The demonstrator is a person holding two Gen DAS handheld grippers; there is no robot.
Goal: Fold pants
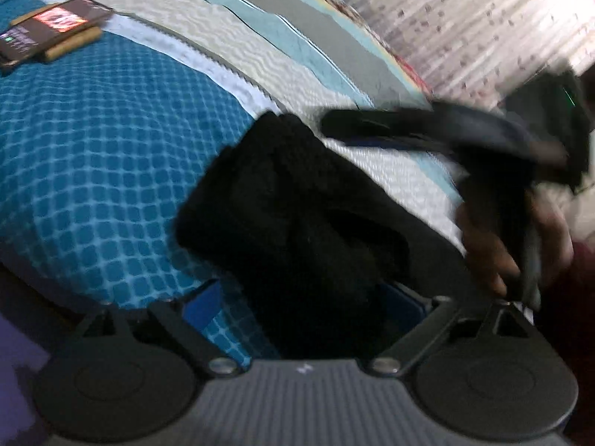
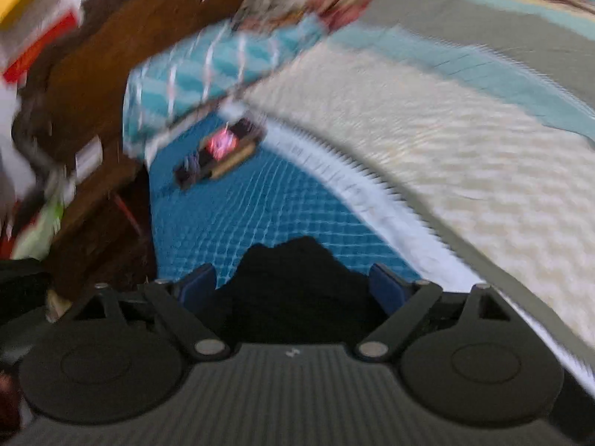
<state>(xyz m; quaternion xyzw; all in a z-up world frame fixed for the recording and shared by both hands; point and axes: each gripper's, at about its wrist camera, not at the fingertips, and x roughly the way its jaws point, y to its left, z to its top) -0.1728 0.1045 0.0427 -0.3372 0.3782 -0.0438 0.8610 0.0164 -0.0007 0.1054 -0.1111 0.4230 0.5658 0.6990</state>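
Black pants [image 1: 297, 200] bunched on the blue checked bedspread [image 1: 93, 156], left gripper [image 1: 305, 308] and right gripper [image 2: 293, 290] each held wide apart around the cloth, phone [image 1: 48, 29] lying well apart.

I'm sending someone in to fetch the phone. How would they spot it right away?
Start at the bed, on the blue checked part of the bedspread, and look toward its far end near the white band. The phone lies flat there on a tan strip-like thing. It is the only lit thing on the bed, its dark screen glowing red, well apart from the black pants.
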